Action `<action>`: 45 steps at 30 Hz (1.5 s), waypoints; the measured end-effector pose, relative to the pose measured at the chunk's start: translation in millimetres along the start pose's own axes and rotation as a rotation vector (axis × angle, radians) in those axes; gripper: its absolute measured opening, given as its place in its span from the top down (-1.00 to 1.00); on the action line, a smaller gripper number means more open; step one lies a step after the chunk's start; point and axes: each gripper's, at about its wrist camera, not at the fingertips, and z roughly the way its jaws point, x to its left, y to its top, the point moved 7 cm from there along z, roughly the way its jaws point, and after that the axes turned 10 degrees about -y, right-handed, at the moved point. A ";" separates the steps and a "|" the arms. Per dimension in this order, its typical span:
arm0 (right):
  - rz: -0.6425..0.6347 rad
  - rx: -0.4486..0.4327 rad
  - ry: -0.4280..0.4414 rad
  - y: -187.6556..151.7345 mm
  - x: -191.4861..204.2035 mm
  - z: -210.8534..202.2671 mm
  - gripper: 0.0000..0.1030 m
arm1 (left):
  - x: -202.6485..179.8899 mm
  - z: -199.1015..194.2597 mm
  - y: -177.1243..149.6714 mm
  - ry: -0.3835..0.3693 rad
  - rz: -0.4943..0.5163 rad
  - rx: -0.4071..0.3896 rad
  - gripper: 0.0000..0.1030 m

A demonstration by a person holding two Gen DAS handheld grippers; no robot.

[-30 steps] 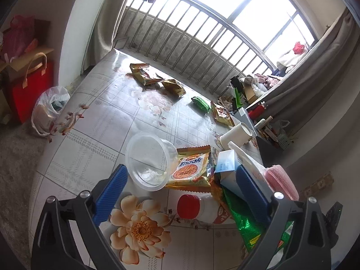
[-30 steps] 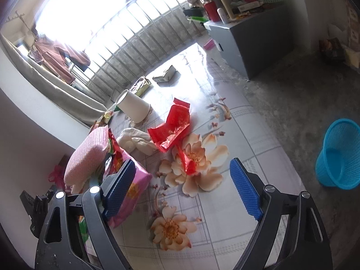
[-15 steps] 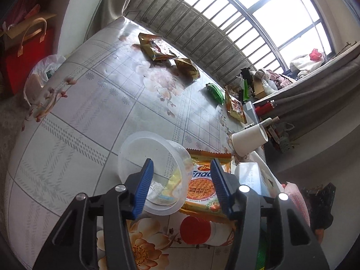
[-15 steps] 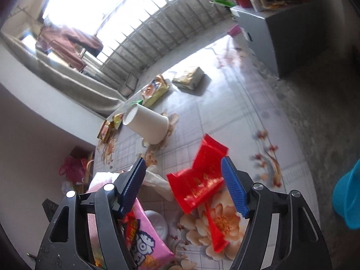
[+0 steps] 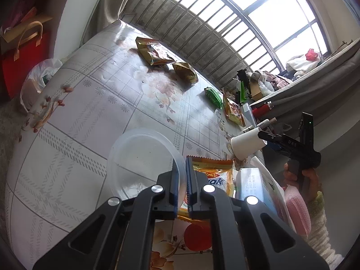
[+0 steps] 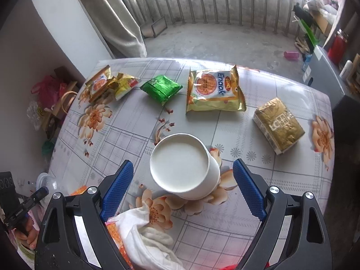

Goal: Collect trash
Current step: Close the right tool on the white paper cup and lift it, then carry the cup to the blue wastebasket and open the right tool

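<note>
A clear plastic bowl (image 5: 139,157) lies tilted on the flowered table (image 5: 78,123). My left gripper (image 5: 181,180) is shut on the bowl's near rim, which runs between the blue pads. A white paper cup (image 6: 182,164) lies on its side with its mouth towards the right wrist camera. My right gripper (image 6: 182,165) hangs over it with the cup between its fingers. Its jaws are opening, and there is a gap on each side of the cup. In the left wrist view the same cup (image 5: 246,144) shows beside a person's hand (image 5: 301,177).
Snack packets lie across the table: an Enaak packet (image 6: 213,92), a gold one (image 6: 279,123), a green one (image 6: 160,87) and two more (image 6: 108,83) at the far left. A white cloth (image 6: 144,236) lies near the right fingers. An orange packet (image 5: 213,175) and a red-capped bottle (image 5: 198,236) lie by the bowl.
My left gripper came down over the bowl's rim and closed on it. My right gripper swung away from the red wrapper, rolled, and now frames the paper cup.
</note>
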 end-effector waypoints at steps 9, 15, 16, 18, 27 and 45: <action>0.098 -0.025 0.047 12.8 -7.5 -9.2 -0.12 | -5.3 -11.2 3.4 -0.011 0.033 -0.033 0.90; 0.196 -0.152 0.066 10.7 -34.4 -68.5 -0.12 | -19.0 -40.5 11.1 -0.022 0.060 -0.092 0.90; 0.210 -0.179 0.062 7.1 -40.3 -82.9 -0.12 | -24.1 -48.4 12.0 -0.025 0.074 -0.107 0.90; 0.240 -0.235 0.055 -3.6 -51.7 -115.3 -0.12 | -36.7 -65.8 13.0 -0.038 0.101 -0.135 0.90; 0.426 -0.447 -0.030 -131.5 -120.9 -265.5 -0.12 | -154.0 -122.7 -11.5 -0.224 0.294 -0.160 0.90; 1.184 -0.379 -0.204 -496.9 -295.8 -271.9 -0.12 | -432.4 104.8 -343.4 -0.491 0.648 0.634 0.90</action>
